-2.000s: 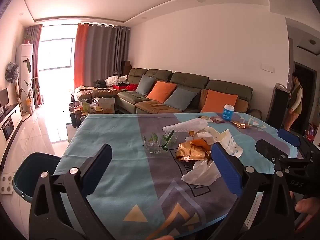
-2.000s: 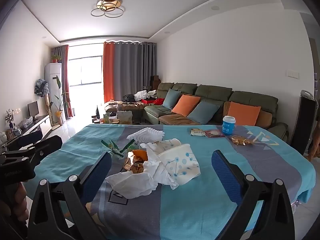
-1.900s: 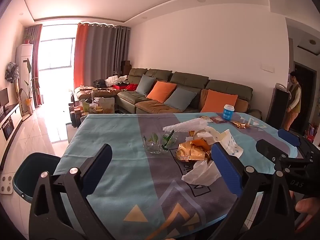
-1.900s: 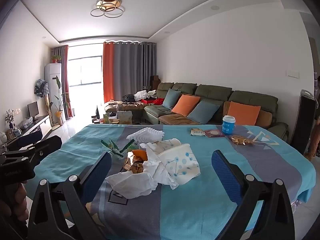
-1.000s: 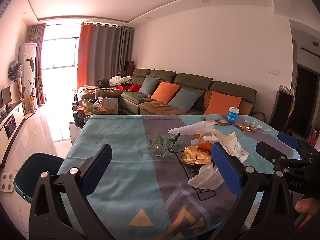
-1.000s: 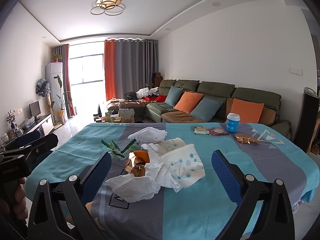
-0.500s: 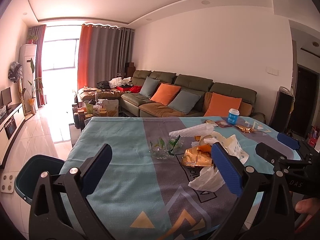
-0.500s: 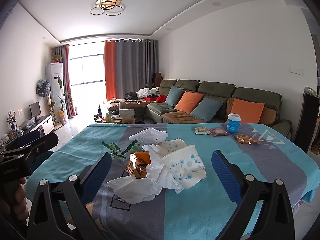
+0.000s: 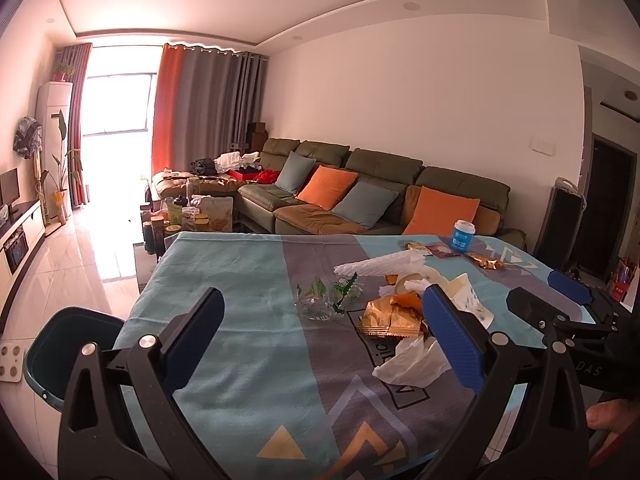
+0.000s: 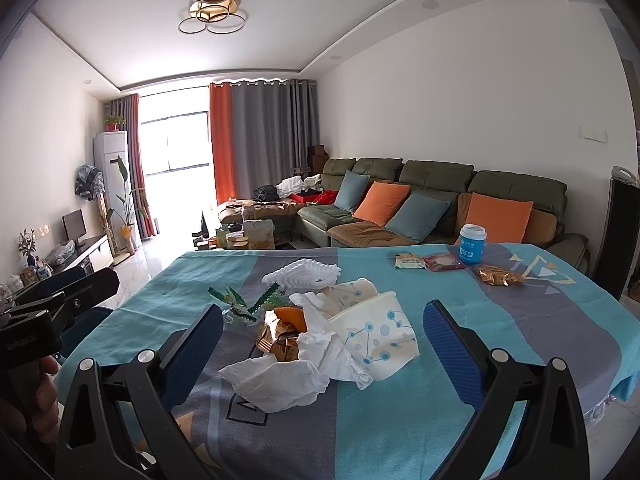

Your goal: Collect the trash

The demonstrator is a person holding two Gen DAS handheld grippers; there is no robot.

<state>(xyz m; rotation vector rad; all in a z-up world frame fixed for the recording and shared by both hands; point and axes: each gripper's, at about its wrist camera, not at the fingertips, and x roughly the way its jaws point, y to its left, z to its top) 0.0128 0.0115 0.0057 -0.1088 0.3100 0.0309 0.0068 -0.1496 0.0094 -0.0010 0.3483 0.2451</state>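
1. Here, a living room is shown through two fisheye cameras, each looking forward between the blue-padded fingers of a hand-held gripper, with a table point(image 10: 540, 320) under a teal and grey cloth ahead.
2. The left gripper point(image 9: 320, 340) is held wide open above the near edge of the table, and nothing is gripped in it.
3. The right gripper point(image 10: 320, 344) is likewise spread wide and empty, with the trash heap framed between its fingers but not touched.
4. The heap lies mid-table: a crumpled white tissue point(image 10: 276, 380) nearest, a paper cup point(image 10: 376, 336) with blue dots tipped on its side, gold wrappers point(image 10: 280, 340) and a clear plastic wrapper with green print point(image 10: 240, 304) beside them.
5. Further scraps are seen well apart at the far side: small snack packets point(image 10: 428, 261) and another gold wrapper point(image 10: 498, 276), near an upright blue cup with a white lid point(image 10: 472, 246).
6. A dark bin point(image 9: 68, 352) stands on the floor just beside the table's left edge; what it holds cannot be told.
7. No trash is judged to have been collected so far as can be seen; every piece on the table is left to be picked up and carried to the bin.
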